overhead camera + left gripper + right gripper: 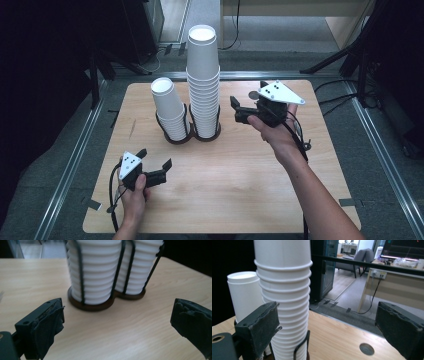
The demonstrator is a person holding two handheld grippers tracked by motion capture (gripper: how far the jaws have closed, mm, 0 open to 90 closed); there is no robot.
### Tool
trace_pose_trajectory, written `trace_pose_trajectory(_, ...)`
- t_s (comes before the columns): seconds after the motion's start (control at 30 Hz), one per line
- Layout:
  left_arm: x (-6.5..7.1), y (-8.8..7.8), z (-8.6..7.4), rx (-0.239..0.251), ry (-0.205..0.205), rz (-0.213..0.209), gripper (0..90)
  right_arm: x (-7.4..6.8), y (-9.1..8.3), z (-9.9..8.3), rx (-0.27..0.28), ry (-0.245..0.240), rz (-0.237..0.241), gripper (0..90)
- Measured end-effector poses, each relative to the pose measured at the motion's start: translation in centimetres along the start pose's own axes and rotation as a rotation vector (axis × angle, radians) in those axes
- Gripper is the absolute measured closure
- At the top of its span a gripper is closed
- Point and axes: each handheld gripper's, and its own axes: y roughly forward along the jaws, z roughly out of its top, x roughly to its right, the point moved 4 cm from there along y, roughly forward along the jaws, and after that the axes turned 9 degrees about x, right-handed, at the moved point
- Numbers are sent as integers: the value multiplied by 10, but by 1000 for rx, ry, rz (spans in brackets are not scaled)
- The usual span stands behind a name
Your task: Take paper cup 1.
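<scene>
Two stacks of white paper cups stand in a black wire holder (pixel 192 136) on the tabletop (pixel 235 185): the tall stack (pixel 203 80) rises just ahead of the right gripper (pixel 234 111), slightly toward its left jaw in the right gripper view, and the short stack (pixel 169 107) lies beyond it. Both jaws of the right gripper are spread with nothing between them, close to the tall stack but not touching it. Paper cups like these are likely very light, thin-walled and easy to crush, and nested ones tend to stick, so a gentle pinch on the wall of the topmost cup, just above the ribbed rims, looks like the safest hold. Too firm a squeeze may dent it or lift several at once. The left gripper (pixel 156 161) hangs low over the tabletop with its jaws also wide apart and empty, facing the holder's base, well placed to steady it. A round grommet hole (pixel 366 349) sits in the tabletop beneath the right jaws. The upright wires could snag a low grip.
</scene>
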Motion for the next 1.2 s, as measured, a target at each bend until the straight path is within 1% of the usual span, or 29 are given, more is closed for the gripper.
trace_pose_trajectory(0.03,5,6,5,8,-2,-14,0,-1,2,1,5,-4,5,54)
trace_pose_trajectory(0.1,18,19,16,43,6,-42,0,-7,9,6,4,10,12,54)
trace_pose_trajectory(0.13,18,19,16,43,6,-42,0,-7,9,6,4,10,12,54)
trace_pose_trajectory(0.2,26,30,22,62,18,-54,0,-10,13,8,1,8,16,54)
trace_pose_trajectory(0.23,33,39,27,73,31,-61,0,-12,16,10,4,0,21,54)
trace_pose_trajectory(0.27,33,39,27,73,31,-61,0,-12,16,10,4,0,21,54)
trace_pose_trajectory(0.3,40,48,33,83,37,-75,0,-13,19,12,5,3,20,54)
trace_pose_trajectory(0.33,40,48,33,83,37,-75,0,-13,19,12,5,3,20,54)
trace_pose_trajectory(0.4,46,57,37,93,60,-74,0,-12,23,13,6,7,17,54)
trace_pose_trajectory(0.43,50,61,39,96,79,-71,0,-11,26,14,8,20,13,54)
trace_pose_trajectory(0.5,58,70,43,98,123,-67,0,-10,27,14,8,27,11,54)
trace_pose_trajectory(0.57,65,79,47,103,128,-84,0,-11,32,15,9,33,12,54)
trace_pose_trajectory(0.6,65,79,47,103,128,-84,0,-11,32,15,9,33,12,54)
trace_pose_trajectory(0.63,70,86,51,116,112,-98,0,-11,36,15,7,27,12,54)
trace_pose_trajectory(0.67,70,86,51,116,112,-98,0,-11,36,15,7,27,12,54)
trace_pose_trajectory(0.7,72,91,53,118,106,-102,0,-11,38,16,4,37,16,54)
trace_pose_trajectory(0.8,76,104,55,116,103,-87,0,-11,41,17,5,40,22,54)
trace_pose_trajectory(0.83,79,111,56,120,120,-76,0,-10,43,19,0,41,25,54)
trace_pose_trajectory(0.87,79,111,56,120,120,-76,0,-10,43,19,0,41,25,54)
trace_pose_trajectory(0.9,80,115,56,122,125,-66,0,-10,44,20,-1,46,27,54)
trace_pose_trajectory(0.93,82,122,58,135,119,-42,14,-10,47,22,1,54,32,54)
trace_pose_trajectory(0.97,82,124,59,144,99,-35,29,-11,48,23,3,54,38,54)
trace_pose_trajectory(1.0,82,124,59,144,99,-35,38,-11,48,23,3,54,38,54)
trace_pose_trajectory(1.03,83,125,62,167,85,-16,57,-12,50,24,3,59,47,54)
trace_pose_trajectory(1.07,83,127,64,182,93,5,57,-12,50,24,3,59,47,54)
trace_pose_trajectory(1.1,84,133,66,179,84,26,65,-14,52,26,7,65,49,54)
trace_pose_trajectory(1.13,83,137,67,180,92,56,58,-14,53,27,9,60,45,54)
trace_pose_trajectory(1.17,83,137,67,180,92,56,58,-15,55,28,12,57,44,55)
trace_pose_trajectory(1.2,81,140,68,175,91,69,58,-16,56,29,14,57,47,61)
